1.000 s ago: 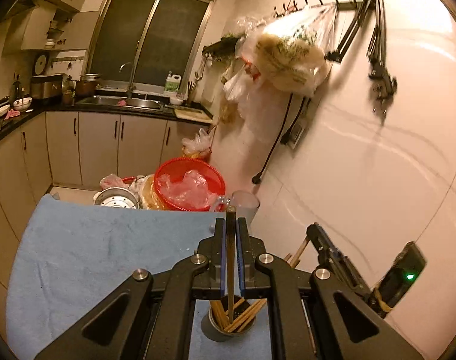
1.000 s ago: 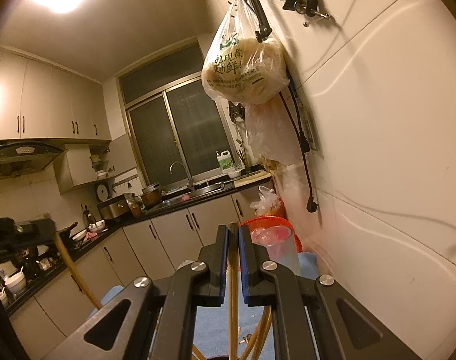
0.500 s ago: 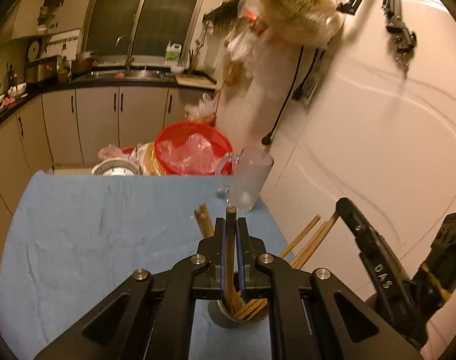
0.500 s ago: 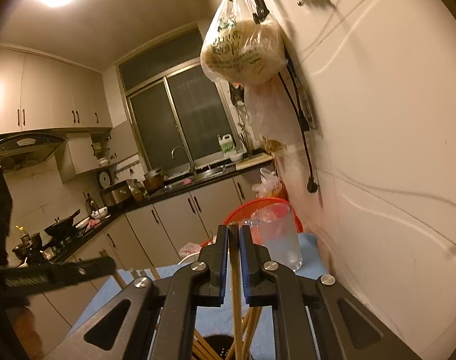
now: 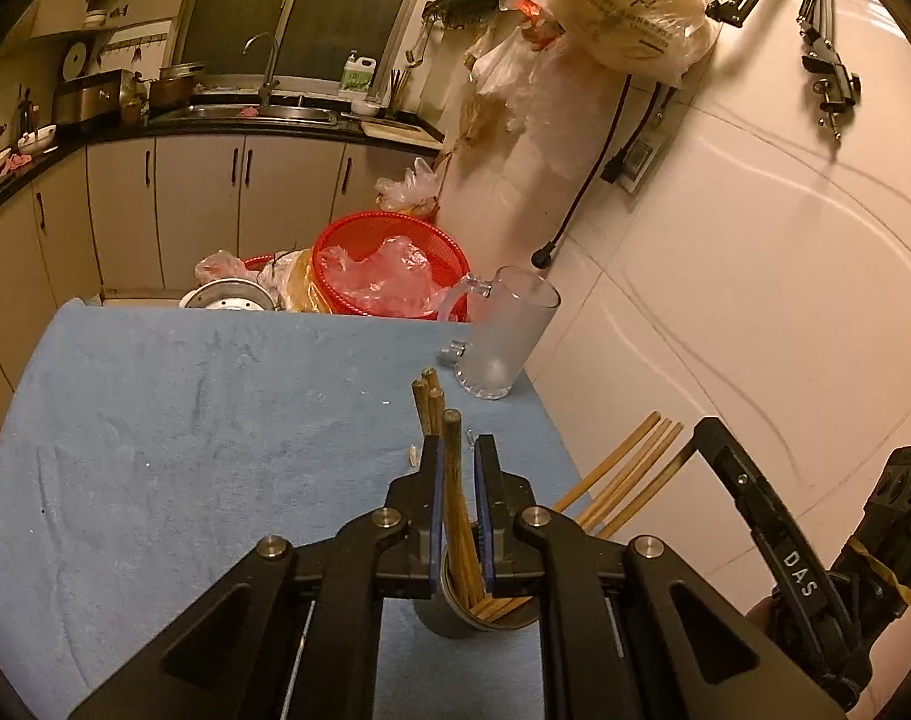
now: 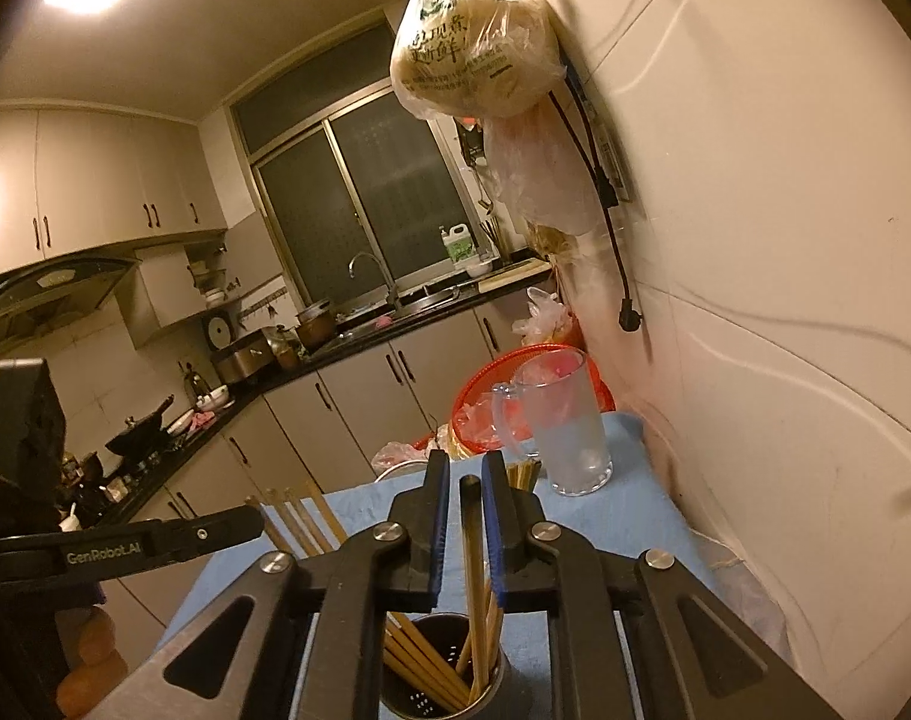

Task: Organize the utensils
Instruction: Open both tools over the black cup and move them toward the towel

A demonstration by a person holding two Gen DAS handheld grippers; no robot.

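Note:
A metal utensil holder (image 5: 485,615) stands on the blue cloth (image 5: 185,432), filled with several wooden chopsticks (image 5: 623,480). It also shows in the right wrist view (image 6: 443,684). My left gripper (image 5: 458,450) hangs just above the holder, jaws slightly apart, with one chopstick (image 5: 453,468) standing loose between them, its lower end in the holder. My right gripper (image 6: 464,468) is above the same holder, jaws slightly apart around another chopstick (image 6: 470,534) that also reaches into the holder. Each gripper shows at the edge of the other's view.
A frosted glass mug (image 5: 503,336) stands at the cloth's far right corner near the white wall (image 5: 755,300). A red basket (image 5: 389,270) and a metal pot (image 5: 227,300) sit behind the cloth. Bags hang from wall hooks above.
Both grippers have tilted down toward the holder. Their jaws have parted slightly, letting go of the chopsticks, which now rest in the holder.

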